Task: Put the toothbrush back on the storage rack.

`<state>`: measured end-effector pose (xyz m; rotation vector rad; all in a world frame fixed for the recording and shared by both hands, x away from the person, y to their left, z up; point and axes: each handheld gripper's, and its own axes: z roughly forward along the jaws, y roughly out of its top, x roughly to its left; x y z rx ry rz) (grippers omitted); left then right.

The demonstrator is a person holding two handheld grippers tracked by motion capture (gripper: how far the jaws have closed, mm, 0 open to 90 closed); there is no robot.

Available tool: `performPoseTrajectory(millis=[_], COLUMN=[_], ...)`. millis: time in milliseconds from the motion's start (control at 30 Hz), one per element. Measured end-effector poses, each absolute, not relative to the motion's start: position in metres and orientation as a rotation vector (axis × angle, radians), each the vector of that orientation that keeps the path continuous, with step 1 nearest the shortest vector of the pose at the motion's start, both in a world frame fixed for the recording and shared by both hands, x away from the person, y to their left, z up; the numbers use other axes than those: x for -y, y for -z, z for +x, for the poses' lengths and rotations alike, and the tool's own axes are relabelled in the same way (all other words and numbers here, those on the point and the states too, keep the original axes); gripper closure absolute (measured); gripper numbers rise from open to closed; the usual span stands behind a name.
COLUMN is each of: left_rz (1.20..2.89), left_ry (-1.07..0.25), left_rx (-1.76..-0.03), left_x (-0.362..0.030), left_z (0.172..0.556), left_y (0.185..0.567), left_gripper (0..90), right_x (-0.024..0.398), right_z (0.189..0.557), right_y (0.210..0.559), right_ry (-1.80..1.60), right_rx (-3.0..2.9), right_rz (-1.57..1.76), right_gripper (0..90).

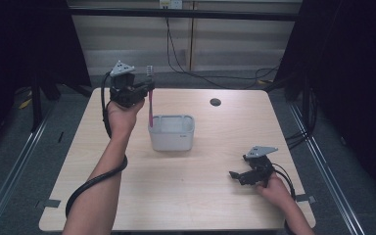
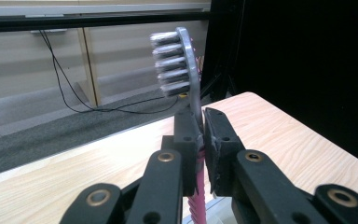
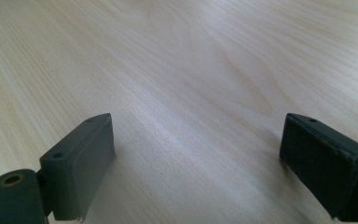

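Observation:
My left gripper point(image 1: 148, 88) is shut on a pink toothbrush point(image 1: 150, 105), held upright above the far left of the table. Its grey bristled head point(image 2: 175, 63) rises above the closed jaws, and the pink handle point(image 2: 197, 205) hangs down between them. The handle's lower end reaches the left rim of a white rectangular bin point(image 1: 172, 132) in the middle of the table. My right gripper point(image 1: 237, 174) rests low near the table's front right, open, nothing between its fingers point(image 3: 81, 161).
A wooden table point(image 1: 210, 196) holds the bin. A round dark grommet point(image 1: 215, 102) sits at the far middle. Black cables trail on the floor behind the table point(image 1: 196, 73). Dark curtains stand at both sides.

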<state>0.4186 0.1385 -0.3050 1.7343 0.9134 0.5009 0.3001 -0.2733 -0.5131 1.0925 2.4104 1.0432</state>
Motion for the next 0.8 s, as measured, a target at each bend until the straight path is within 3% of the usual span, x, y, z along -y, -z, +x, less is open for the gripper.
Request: performPoseTrajectory(millis=[800], left_rz=[1.721], left_ry=[-0.490], left_rx=[-0.952], left_x=[-0.133], left_z=[0.427], left_y=[0.320], left_gripper=[84.4], right_x=[0.273], right_z=[0.300], right_y=[0.513], right_ry=[-1.043], right_rx=[-2.411], right_rz=[1.093], right_gripper=[9.6])
